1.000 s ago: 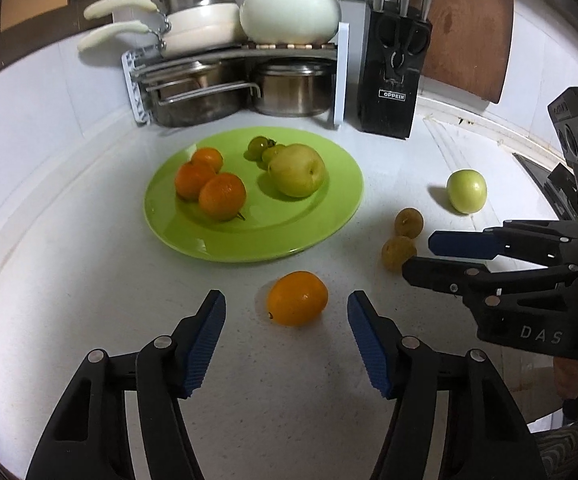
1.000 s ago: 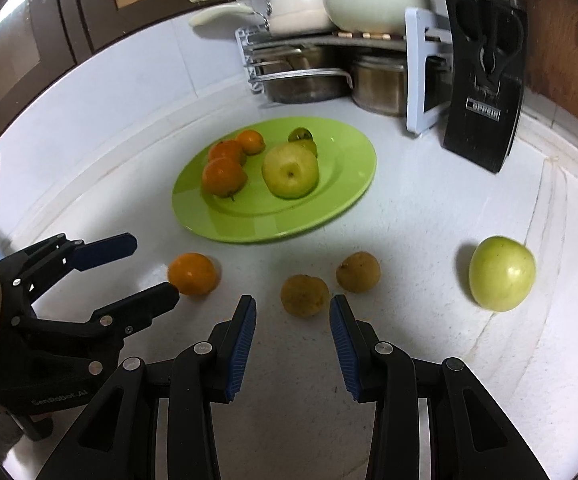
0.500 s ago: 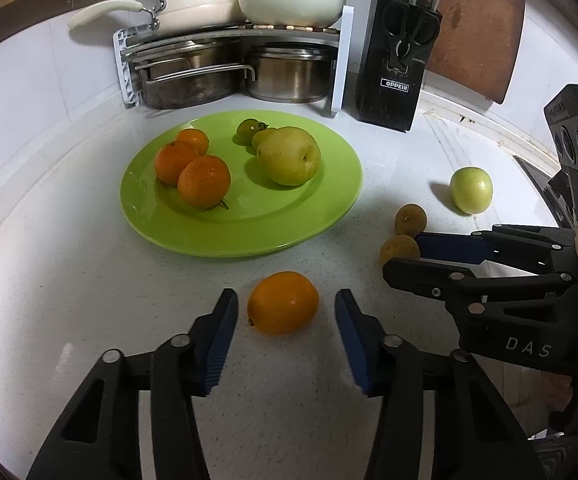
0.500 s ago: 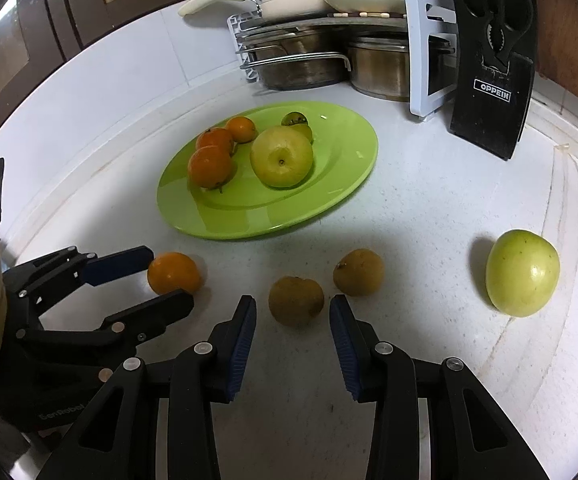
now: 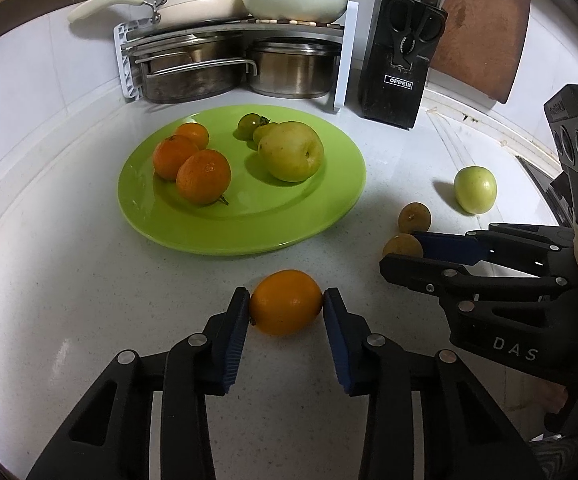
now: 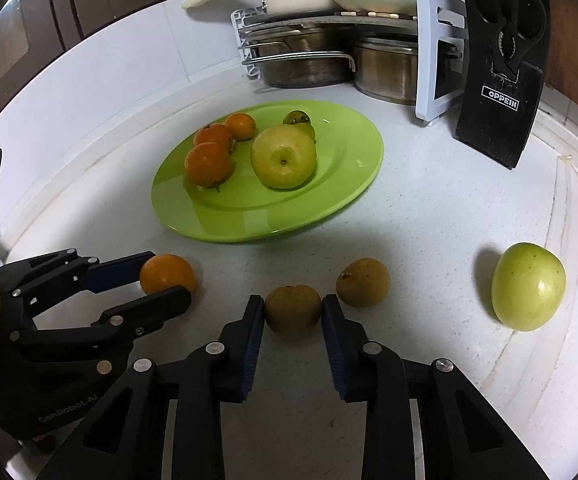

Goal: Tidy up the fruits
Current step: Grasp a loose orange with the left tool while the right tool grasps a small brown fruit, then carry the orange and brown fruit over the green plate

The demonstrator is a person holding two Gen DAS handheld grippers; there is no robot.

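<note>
Both grippers are at fruit on the counter (image 5: 69, 288), just short of the green plate (image 5: 329, 216). The left gripper (image 5: 286, 307) is closing on the orange (image 5: 285, 300), blue pads touching its two sides, fruit not yet lifted. The right gripper (image 6: 293, 309) is clamped on the brown fruit (image 6: 293, 308), pads pressed against both flanks, as narrow as it goes.

To do this well, let the left jaws finish closing before raising, since a round, smooth orange will likely roll out of a half-made pinch. Lift each straight up first, clear of the plate rim, then carry across. The second brown fruit (image 6: 363, 282) lies just beside the right finger, so rise without sweeping sideways. Set the orange by the three oranges (image 5: 193, 164); put the brown fruit on bare plate, clear of the pear (image 5: 291, 151). The green apple (image 6: 528, 286) waits, well apart
</note>
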